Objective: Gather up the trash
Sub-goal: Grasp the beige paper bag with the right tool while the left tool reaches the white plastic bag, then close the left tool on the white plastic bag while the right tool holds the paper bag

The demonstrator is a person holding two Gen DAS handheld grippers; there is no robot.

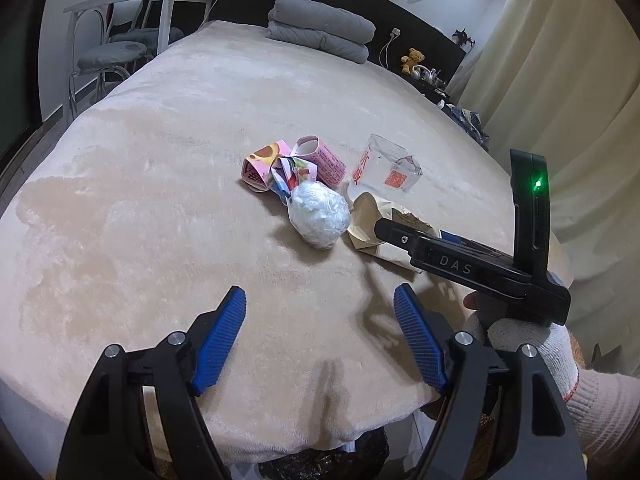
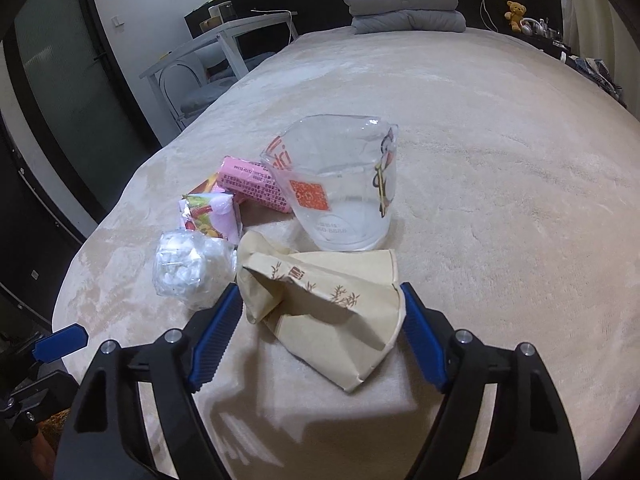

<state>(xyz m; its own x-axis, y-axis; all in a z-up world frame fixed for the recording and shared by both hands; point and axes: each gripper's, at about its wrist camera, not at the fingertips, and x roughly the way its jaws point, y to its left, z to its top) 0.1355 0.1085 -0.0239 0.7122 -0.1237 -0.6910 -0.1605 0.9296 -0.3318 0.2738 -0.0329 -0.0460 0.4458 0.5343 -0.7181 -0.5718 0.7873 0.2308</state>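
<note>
Right gripper [image 2: 320, 308] fingers straddle crumpled paper bag [image 2: 328, 304] on bed [image 2: 500, 200], touching its edges; left gripper [image 1: 320, 312] fingers spread, empty.

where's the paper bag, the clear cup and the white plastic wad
paper bag [image 2: 320, 300], right wrist view, printed front
clear cup [image 2: 344, 184], right wrist view, side wall
white plastic wad [image 1: 318, 216], left wrist view, top

Lighting: dim, cool indoor light from above. Shadows: soft, short, on the bed cover [image 1: 160, 160]. Distortion: strong fisheye bending, dark vignetted corners. Focus: sharp.
</note>
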